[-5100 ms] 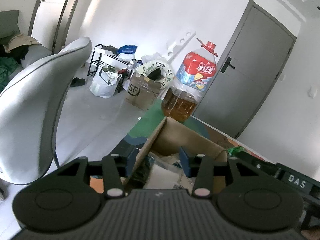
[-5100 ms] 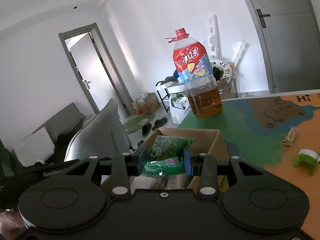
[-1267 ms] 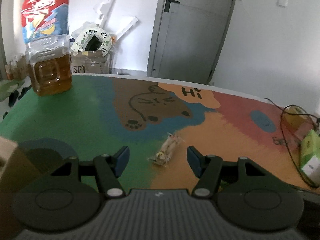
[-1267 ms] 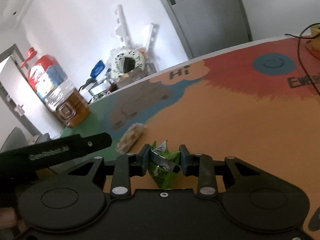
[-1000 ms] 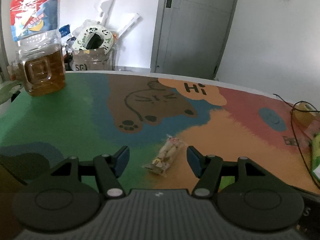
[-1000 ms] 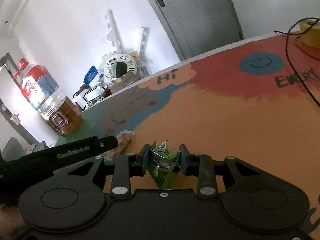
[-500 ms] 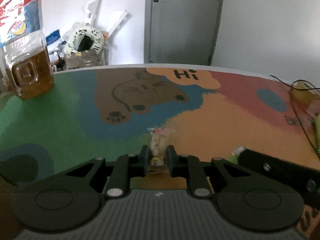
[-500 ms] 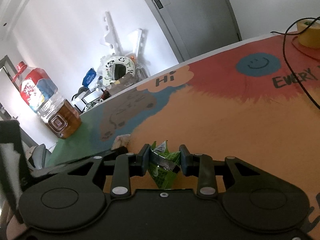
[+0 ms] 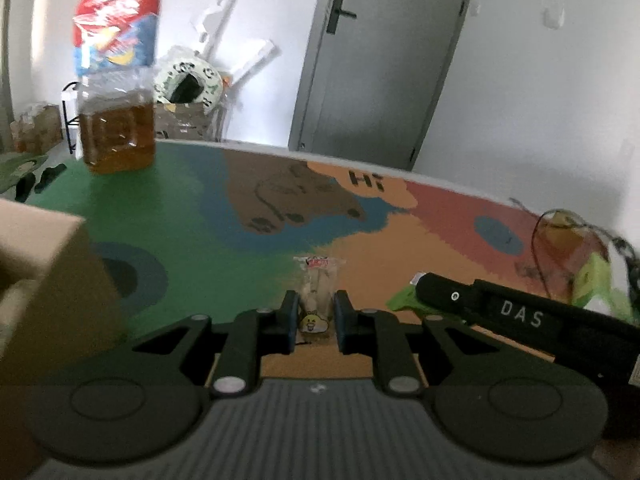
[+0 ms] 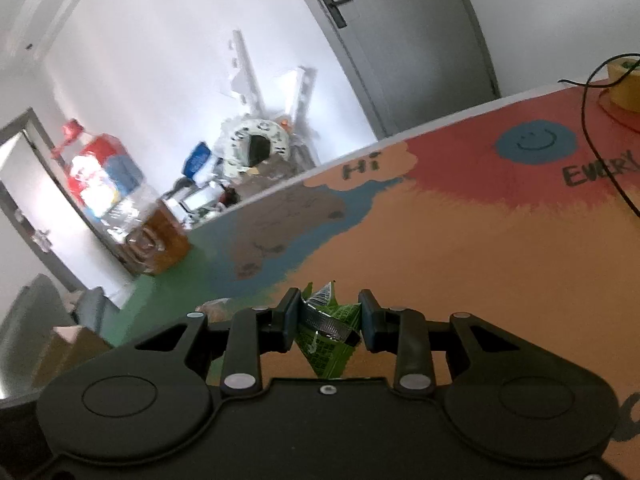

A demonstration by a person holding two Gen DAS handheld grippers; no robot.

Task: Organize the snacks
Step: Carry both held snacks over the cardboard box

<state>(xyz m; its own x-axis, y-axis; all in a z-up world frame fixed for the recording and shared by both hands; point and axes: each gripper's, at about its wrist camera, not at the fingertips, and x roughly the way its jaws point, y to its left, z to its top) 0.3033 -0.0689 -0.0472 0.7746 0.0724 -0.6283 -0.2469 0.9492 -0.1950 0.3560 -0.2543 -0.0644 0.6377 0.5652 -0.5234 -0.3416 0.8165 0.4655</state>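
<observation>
The left gripper [image 9: 316, 318] is pinched on a small clear snack packet [image 9: 318, 294], holding it by its near end so the rest sticks out forward, and the right gripper [image 10: 329, 320] is clamped on a crumpled green snack pouch [image 10: 326, 330] with a silvery seam across it. Both snacks look lifted just off the colourful mat on the surface [image 9: 224, 248], though blur makes it hard to be sure the clear packet is fully clear of it. The step in hand appears to be carrying both to the cardboard box [image 9: 44, 280] at the left edge of the left view. To do it well, keep both grips firm, since the clear packet is held only at one end and could swing or slip; bring each snack right over the box opening before releasing, one gripper at a time so they do not crowd each other, and steer well clear of the big oil bottle [image 9: 116, 92] standing on the green part of the mat. Readable writing: "Hi" [image 10: 360, 166] and "EVER" cut off at the frame edge [image 10: 596, 170] on the mat, and "DAS" [image 9: 520, 314] on the right gripper's body as seen from the left. The bottle's red and blue label is too blurred to read.
</observation>
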